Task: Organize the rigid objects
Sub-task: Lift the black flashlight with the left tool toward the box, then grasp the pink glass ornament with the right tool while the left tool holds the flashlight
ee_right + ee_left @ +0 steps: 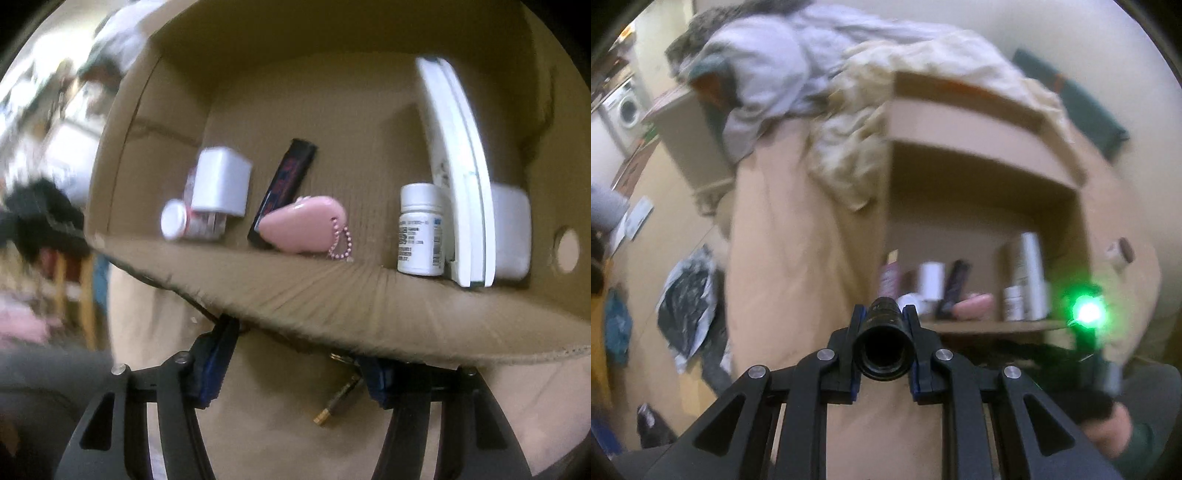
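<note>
Left fingers (882, 328) hold a black tube (882, 347), pointing at the box (982, 199) just beyond. Right fingers (295, 369), half wide, straddle a small brass thing (338, 404).

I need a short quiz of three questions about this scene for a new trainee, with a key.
1. True or false: the left gripper is empty.
2. What stands beside the tall white case in the cardboard box: A a white pill bottle, B a cup?
3. What colour is the keychain case in the box?

Key: 1 false, it is shut on a black cylinder; 2 A; 3 pink.
</note>
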{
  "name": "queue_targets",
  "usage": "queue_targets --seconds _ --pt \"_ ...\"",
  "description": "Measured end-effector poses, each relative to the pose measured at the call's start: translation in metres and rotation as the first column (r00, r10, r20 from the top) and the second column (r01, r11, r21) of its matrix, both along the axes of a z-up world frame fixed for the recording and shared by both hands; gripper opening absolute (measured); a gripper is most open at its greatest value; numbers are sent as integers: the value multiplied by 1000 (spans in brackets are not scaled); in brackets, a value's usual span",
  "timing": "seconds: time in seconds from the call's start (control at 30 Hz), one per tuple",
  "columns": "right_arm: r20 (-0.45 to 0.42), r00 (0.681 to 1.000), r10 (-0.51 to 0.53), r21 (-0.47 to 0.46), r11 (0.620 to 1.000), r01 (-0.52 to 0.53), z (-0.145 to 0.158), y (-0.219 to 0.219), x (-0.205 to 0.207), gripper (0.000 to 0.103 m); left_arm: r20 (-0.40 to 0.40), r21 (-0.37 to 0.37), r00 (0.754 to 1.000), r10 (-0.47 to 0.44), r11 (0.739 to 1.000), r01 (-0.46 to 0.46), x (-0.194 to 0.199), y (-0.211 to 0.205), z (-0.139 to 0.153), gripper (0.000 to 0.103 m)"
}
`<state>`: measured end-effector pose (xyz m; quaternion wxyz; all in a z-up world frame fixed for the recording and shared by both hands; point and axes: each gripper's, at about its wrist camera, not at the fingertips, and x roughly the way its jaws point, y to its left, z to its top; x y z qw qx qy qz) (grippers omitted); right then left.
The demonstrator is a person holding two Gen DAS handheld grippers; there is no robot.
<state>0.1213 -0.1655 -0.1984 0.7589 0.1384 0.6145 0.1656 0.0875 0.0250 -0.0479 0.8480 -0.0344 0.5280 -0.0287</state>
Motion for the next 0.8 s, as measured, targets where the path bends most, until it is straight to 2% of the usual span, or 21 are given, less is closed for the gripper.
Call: queue_targets --seconds 0.07,0.17,0.27,0.37,0.43,0.57,0.67,0.8 --pt "-42 999 -13 49 999 15 -6 -4 4 66 -19 29 999 44 999 -43 -1 15 -10 17" --pt "-128 991 -36 174 983 58 -22 -7 13 66 -72 60 993 89 995 -85 -2 32 -29 17" --pt "-82 996 -21 151 988 34 -23 -4 14 66 -160 93 980 120 990 -106 1 40 -59 17" --pt "-78 997 -8 160 987 21 -22 -3 11 66 -217 137 971 103 988 -74 3 29 -82 17" --pt "-88 996 -6 186 982 23 -21 -6 6 66 -244 92 967 75 994 -54 6 18 -93 17" --pt "-48 998 -49 145 988 56 -19 -9 -6 66 -282 27 959 -20 999 29 15 -12 -112 17" --pt "-11 999 -47 152 987 48 -20 -10 -5 66 -300 52 951 -70 995 90 18 -29 -124 17" --pt "-12 1000 -18 278 960 20 -23 -5 1 65 -337 23 940 -51 998 63 28 -26 -138 17"
